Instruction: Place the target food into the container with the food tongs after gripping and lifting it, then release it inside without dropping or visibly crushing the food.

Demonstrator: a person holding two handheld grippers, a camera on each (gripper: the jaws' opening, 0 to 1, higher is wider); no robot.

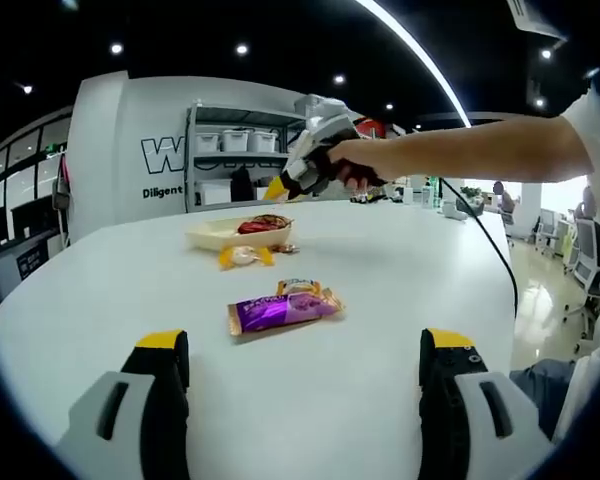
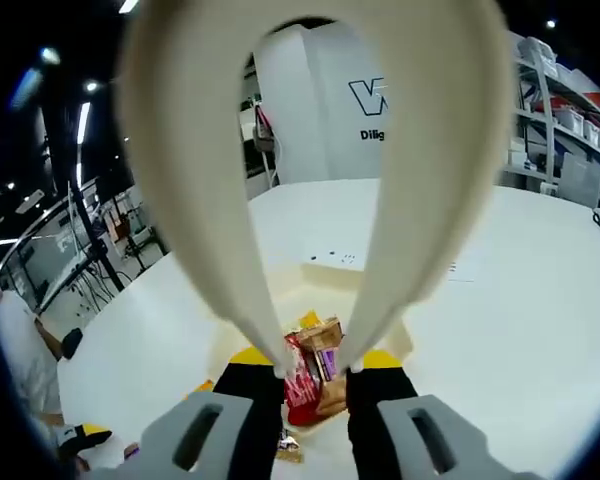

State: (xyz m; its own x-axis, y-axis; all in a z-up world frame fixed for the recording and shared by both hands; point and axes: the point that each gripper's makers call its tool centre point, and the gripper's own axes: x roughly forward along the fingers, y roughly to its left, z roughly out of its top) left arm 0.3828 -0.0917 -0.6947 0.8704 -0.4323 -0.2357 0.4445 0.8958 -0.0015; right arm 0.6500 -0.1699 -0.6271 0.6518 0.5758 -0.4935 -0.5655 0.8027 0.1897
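Observation:
In the right gripper view, my right gripper (image 2: 315,362) is shut on cream food tongs (image 2: 210,230), which arch up over the picture. The tong tips meet around a red snack packet (image 2: 302,385) lying over the cream tray (image 2: 280,295), beside a brown and purple packet (image 2: 327,345). In the left gripper view, a hand holds the right gripper (image 1: 315,160) above the tray (image 1: 220,236) at the table's far side, with the red packet (image 1: 265,224) inside it. My left gripper (image 1: 305,345) is open, low over the near table. A purple packet (image 1: 283,310) lies just ahead of it.
A yellow-wrapped snack (image 1: 245,256) lies on the white table (image 1: 400,280) just in front of the tray. A black cable (image 1: 495,250) trails from the right gripper across the table's right side. Shelving with white bins (image 1: 235,150) stands behind the table.

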